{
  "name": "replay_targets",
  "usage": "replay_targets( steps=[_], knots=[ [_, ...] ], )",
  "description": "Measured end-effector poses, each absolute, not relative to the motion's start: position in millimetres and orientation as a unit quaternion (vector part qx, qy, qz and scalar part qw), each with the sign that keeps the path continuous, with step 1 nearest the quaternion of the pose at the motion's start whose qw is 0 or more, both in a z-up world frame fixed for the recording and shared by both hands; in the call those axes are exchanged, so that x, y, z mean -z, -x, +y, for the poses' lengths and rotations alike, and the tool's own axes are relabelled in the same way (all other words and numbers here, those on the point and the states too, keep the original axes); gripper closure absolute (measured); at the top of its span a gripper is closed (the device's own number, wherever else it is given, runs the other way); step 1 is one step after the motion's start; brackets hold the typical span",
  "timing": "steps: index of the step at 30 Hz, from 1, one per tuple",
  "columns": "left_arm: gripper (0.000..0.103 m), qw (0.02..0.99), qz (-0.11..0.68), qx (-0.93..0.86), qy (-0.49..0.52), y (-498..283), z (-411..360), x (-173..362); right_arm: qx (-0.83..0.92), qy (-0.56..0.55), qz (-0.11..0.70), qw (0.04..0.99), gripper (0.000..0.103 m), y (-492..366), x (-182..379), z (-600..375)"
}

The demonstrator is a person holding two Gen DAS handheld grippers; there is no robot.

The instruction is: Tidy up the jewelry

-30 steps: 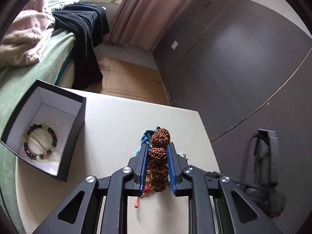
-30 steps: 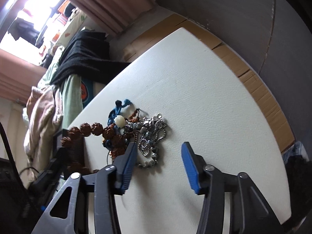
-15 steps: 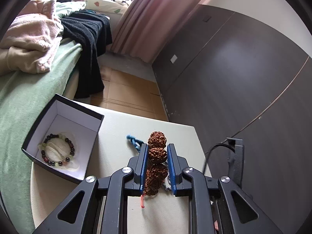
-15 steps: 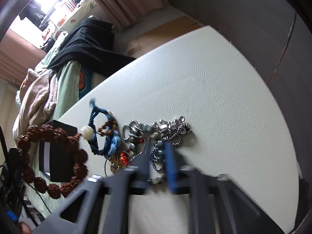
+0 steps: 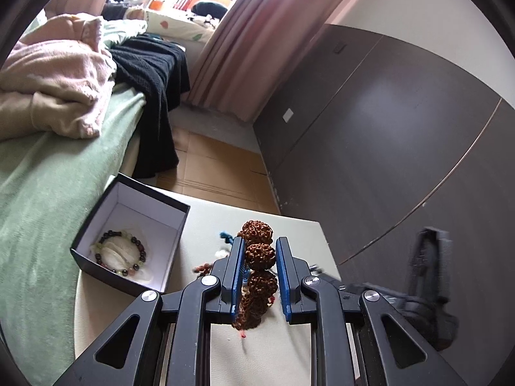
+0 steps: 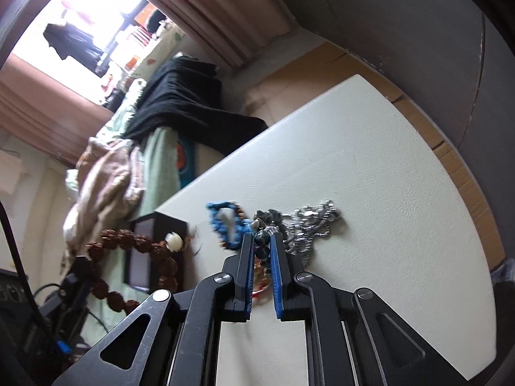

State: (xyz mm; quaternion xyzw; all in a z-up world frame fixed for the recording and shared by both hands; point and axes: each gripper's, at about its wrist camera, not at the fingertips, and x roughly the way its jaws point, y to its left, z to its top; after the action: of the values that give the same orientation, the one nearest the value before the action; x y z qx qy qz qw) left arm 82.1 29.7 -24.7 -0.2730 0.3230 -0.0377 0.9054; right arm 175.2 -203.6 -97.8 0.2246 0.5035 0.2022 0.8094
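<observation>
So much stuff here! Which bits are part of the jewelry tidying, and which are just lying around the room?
Part of the job:
- brown knobbly seed-bead bracelet, clamped in the left gripper
- black open box with a beaded bracelet inside
- blue cord bracelet
- silver metal chain
- dark bead strand in the right gripper

Just lying about:
- pink blanket
- black throw
- pink curtain

1. This is a bedroom in a home: a bed (image 5: 48, 173) with a green cover fills the left side.
2. A pink blanket (image 5: 54, 90) and a black garment (image 5: 154, 74) lie rumpled on it (not a tidy room).
3. Long pinkish curtains (image 5: 244, 41) hang by a bright window, with a patterned pillow (image 5: 180, 25) below.
4. A dark wardrobe (image 5: 370, 128) lines the wall.
5. A small white table (image 6: 354, 167) stands beside the bed.
</observation>
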Motion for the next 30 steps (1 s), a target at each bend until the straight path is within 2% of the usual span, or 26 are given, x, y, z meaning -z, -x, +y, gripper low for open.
replay_targets(
  steps=[14,25,28,30],
  knots=[
    [0.083,0.916,0.283,0.009,0.285,-66,63,11,-0.276,-0.252,0.420,0.827,0.092,-144,45,-199],
    [0.083,0.910,0.271,-0.034,0.311,-73,97,21,-0.309,-0.228,0.427,0.818,0.092,-147,47,-154],
    [0.072,0.903,0.281,-0.041,0.322,-76,103,25,-0.314,-0.223,0.430,0.816,0.092,-149,51,-146],
    [0.061,0.897,0.286,-0.050,0.335,-77,109,30,-0.320,-0.221,0.433,0.813,0.092,-151,53,-139]
  ],
)
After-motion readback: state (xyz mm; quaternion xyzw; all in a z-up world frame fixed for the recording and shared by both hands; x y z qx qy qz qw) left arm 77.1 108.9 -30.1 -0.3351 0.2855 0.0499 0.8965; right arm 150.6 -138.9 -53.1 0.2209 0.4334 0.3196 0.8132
